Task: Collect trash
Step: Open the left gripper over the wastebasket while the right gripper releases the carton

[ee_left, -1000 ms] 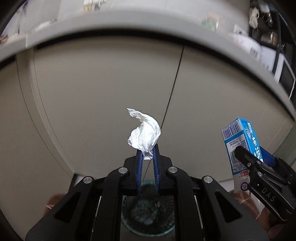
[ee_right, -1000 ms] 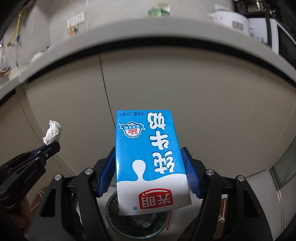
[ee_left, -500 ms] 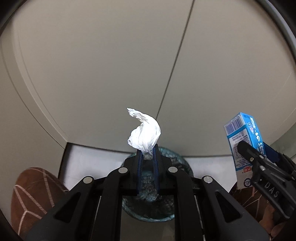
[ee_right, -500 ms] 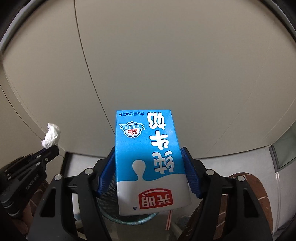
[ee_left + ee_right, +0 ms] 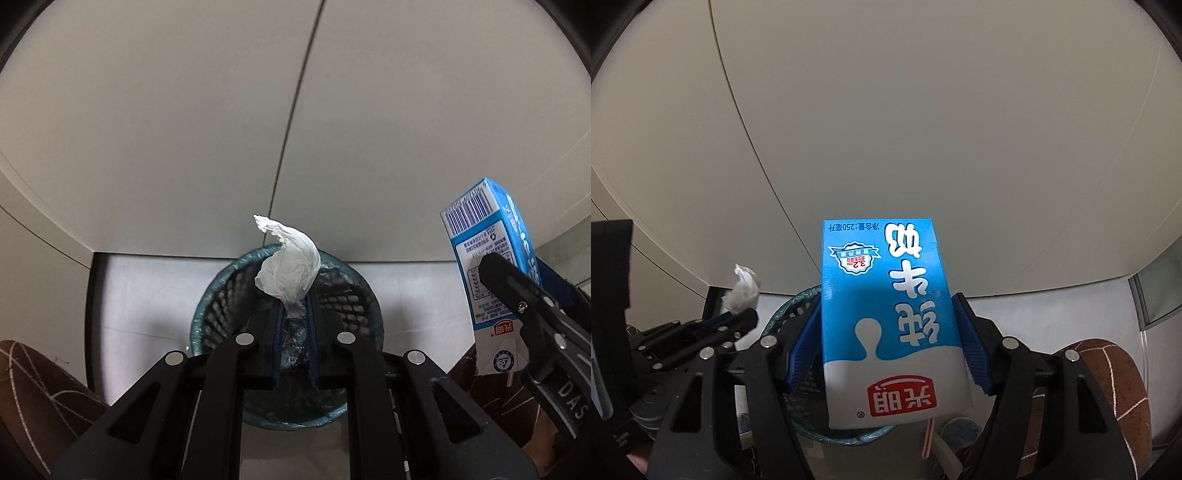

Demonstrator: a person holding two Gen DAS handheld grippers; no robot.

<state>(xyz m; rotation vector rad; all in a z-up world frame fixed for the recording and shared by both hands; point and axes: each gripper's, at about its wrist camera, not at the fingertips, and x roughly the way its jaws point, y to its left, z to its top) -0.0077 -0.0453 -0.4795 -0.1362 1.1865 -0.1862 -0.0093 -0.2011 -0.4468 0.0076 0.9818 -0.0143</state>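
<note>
A crumpled white tissue [image 5: 290, 269] sticks up from my left gripper [image 5: 294, 308], which is shut on its lower end. Directly below the fingers stands a teal mesh waste bin [image 5: 214, 306] with dark trash inside. My right gripper [image 5: 886, 301] is shut on a blue and white milk carton [image 5: 886, 295], held upside down by its two sides over the same bin [image 5: 783, 314]. In the left wrist view the carton [image 5: 480, 258] hangs at the right, beside the bin. The right wrist view shows the tissue [image 5: 743, 291] and left gripper [image 5: 738, 317] at the left.
Beige cabinet doors [image 5: 184, 129] rise just behind the bin, which sits on a pale floor [image 5: 140, 295]. A person's brown slippers flank the bin, one on the left [image 5: 33, 387] and one on the right [image 5: 1108, 369]. A striped straw [image 5: 928, 439] hangs under the carton.
Both grippers have sunk and tipped downward. The counter edge has left the view, and the bin has come up from behind the fingers. Tissue and carton stay gripped.
</note>
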